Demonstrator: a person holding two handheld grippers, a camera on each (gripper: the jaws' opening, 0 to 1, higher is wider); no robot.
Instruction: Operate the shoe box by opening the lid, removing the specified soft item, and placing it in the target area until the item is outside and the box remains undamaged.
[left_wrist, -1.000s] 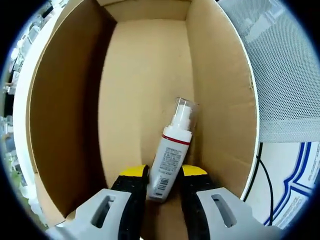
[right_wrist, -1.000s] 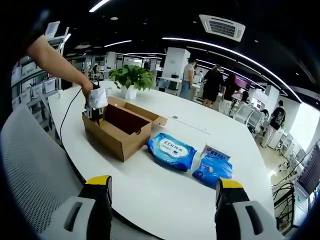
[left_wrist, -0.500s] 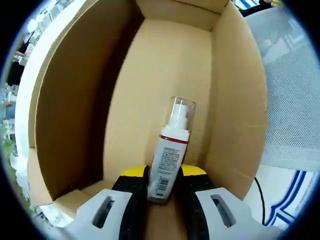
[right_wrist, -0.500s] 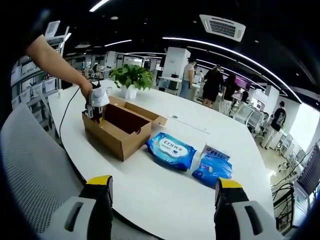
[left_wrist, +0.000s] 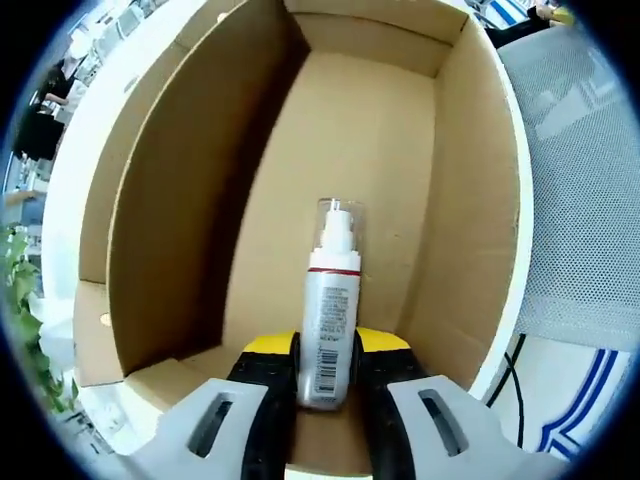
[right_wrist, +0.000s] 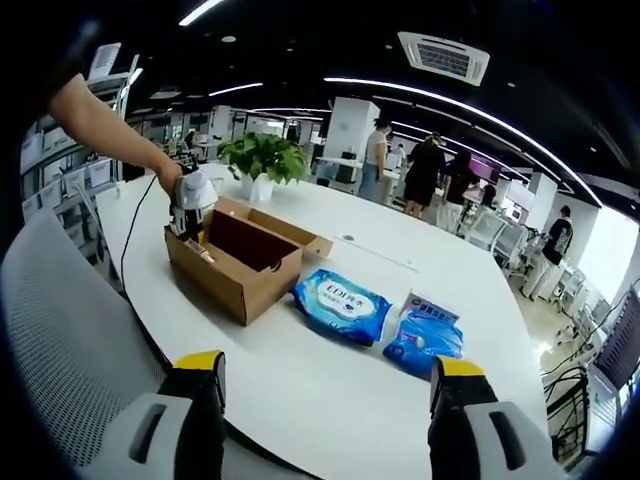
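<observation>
We have the left gripper (left_wrist: 326, 372) pinching the lower body of a small pump spray bottle (left_wrist: 328, 320), its yellow-tipped jaws pressed against either side near the barcode label, with the bottle's clear cap pointing out over the floor of the open cardboard shoe box (left_wrist: 170, 230). We judge the bottle light and fairly rigid, with a smooth plastic wall that could slip or twist in a hold this low; a grip nearer mid-body would steady it, and we would keep off the thin clear cap, which looks likely to pop loose. In the right gripper view our right gripper (right_wrist: 318, 410) hangs spread and empty above the white tabletop (right_wrist: 330, 390), well apart from the box, near two blue wipe packs (right_wrist: 343, 301).
</observation>
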